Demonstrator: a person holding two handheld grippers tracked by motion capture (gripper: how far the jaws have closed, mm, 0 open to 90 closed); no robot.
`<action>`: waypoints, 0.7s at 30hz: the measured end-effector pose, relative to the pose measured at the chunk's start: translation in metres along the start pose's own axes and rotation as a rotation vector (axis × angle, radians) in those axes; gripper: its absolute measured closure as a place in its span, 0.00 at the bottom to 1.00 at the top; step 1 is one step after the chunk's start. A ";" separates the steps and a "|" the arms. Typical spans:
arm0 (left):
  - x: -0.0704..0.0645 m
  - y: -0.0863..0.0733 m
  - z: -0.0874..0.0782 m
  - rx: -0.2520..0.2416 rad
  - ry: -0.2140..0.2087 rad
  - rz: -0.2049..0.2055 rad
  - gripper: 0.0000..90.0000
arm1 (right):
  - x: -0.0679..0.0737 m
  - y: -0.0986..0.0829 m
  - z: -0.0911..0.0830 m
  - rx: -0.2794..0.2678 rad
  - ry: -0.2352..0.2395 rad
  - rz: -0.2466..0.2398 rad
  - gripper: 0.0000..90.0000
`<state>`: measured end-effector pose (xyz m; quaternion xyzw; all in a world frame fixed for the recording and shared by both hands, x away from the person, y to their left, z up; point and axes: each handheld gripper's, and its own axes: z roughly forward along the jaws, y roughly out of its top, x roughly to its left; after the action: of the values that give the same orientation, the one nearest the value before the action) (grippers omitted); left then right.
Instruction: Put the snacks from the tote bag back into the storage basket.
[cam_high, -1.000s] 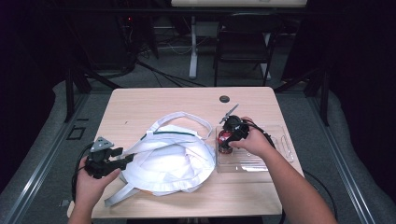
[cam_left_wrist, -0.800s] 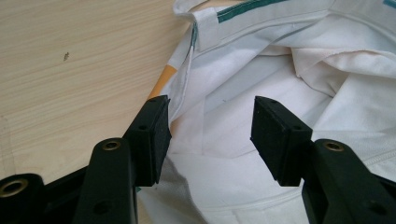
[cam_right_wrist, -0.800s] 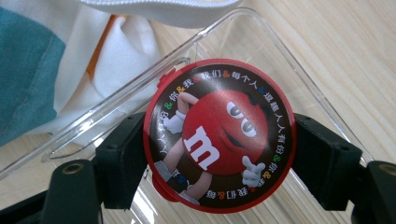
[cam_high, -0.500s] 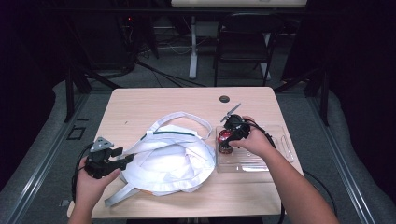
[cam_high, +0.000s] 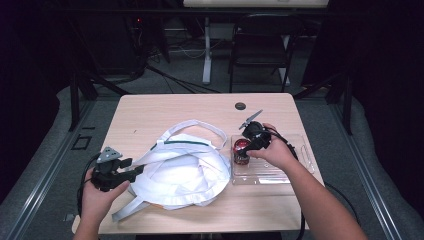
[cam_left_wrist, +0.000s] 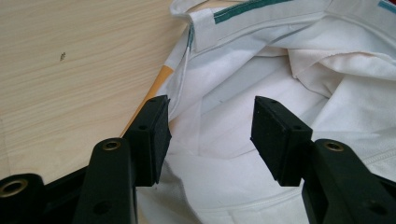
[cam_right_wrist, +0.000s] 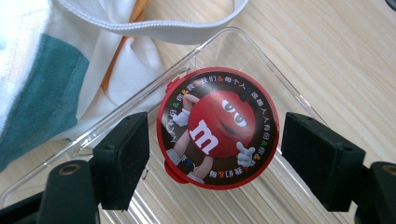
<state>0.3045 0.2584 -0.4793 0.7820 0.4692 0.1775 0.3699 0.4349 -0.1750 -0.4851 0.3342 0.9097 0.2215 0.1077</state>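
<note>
Candy tub (cam_right_wrist: 218, 127), a red round-lidded one, stands upright in the near-left corner of a clear tray (cam_high: 290, 172) on the right side of the surface (cam_high: 165, 110). The right tool (cam_high: 250, 142) hangs just above it, jaws apart and set either side of the lid; in the right gripper view there is a clear gap between each pad and the tub's rim, so nothing is gripped yet. A white bag (cam_high: 185, 167) lies crumpled at mid-surface, its mouth toward the left and its edge touching the tray. The left tool (cam_left_wrist: 210, 135) sits at that mouth with jaws apart; the left pad is by the bag's hem, the right pad over the inner cloth, and neither pinches anything.

By my reading the work is packing the tub into the bag, and it is at the start. Both tools are placed but neither has closed. Left to do: clamp the tub, take hold of the hem to keep the bag open, lift the tub out of the tray and carry it inside.
</note>
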 end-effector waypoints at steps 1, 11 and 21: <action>0.000 0.000 0.000 0.000 0.004 -0.001 0.52 | 0.000 0.000 -0.001 -0.003 -0.001 0.002 0.26; 0.001 -0.002 -0.005 -0.008 0.008 -0.014 0.52 | 0.000 -0.003 -0.009 -0.034 0.002 0.019 0.26; 0.000 -0.001 -0.007 -0.015 0.012 -0.008 0.52 | 0.005 -0.005 -0.019 -0.054 -0.006 0.007 0.27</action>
<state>0.2995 0.2620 -0.4754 0.7761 0.4732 0.1844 0.3738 0.4215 -0.1814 -0.4710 0.3350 0.9019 0.2455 0.1189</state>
